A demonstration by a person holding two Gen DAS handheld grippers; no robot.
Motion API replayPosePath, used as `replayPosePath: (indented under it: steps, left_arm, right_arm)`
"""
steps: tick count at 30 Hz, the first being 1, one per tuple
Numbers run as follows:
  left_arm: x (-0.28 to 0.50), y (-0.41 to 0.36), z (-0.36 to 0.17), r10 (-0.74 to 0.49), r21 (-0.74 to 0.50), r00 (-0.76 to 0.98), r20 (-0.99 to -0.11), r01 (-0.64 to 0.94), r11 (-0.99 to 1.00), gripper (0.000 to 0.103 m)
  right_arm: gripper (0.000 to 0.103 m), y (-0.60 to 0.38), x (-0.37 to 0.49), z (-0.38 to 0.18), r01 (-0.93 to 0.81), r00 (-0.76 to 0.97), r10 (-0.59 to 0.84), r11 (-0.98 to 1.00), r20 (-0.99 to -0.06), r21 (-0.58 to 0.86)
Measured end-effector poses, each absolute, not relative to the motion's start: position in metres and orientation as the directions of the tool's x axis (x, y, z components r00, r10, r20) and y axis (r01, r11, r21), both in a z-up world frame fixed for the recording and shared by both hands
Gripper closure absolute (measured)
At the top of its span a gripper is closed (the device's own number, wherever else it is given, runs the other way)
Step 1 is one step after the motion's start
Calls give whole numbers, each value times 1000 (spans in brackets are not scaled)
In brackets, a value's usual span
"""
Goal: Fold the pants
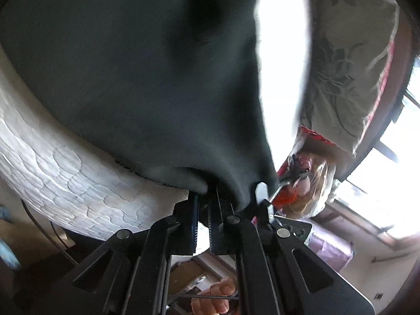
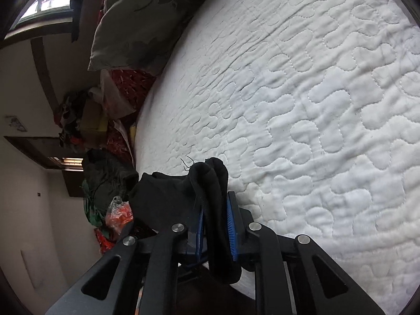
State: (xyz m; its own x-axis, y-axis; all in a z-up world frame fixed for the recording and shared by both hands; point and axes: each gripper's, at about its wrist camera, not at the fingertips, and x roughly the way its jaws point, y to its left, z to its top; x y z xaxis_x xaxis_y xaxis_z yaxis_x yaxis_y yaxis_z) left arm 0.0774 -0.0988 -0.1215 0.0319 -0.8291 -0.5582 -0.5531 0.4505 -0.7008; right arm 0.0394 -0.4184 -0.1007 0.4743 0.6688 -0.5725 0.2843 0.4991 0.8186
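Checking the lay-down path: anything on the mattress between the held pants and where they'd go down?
Nothing visible. Both grippers, left and right, are shut on the black pants. The quilted mattress ahead is bare; the pillow sits at its far edge.

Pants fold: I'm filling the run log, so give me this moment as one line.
stage: pants lifted | left gripper: shut on pants | right gripper: shut on pants | below: quilted mattress
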Motion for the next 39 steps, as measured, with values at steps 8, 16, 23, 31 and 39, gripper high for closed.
replayPosePath:
  steps: [8,16,23,31,39]
  left_arm:
    - [77,-82,-118,-870,-735,39,-491,-554,390,99]
    - [75,-56,-112,-894,-757,85,-441,-571,319,99]
    - [82,-11,-106,-899,-775,175,-402,-588,232,99]
    - [96,52,-112,-882,-775,292,-371,-620,121,99]
    - [100,94,-132,-832,-738,353,-428,-668,96,99]
  right_arm:
    - [88,-397,44,-77,293,497,664,478,-559,828]
    - [88,-376,48,-54,285,493,660,493,-567,822]
    - [87,-332,70,-35,237,477,692,492,-542,837]
    - [86,-254,111,-29,188,426,742,488,-519,852]
    - [82,-180,149,-57,194,342,743,544,-576,816]
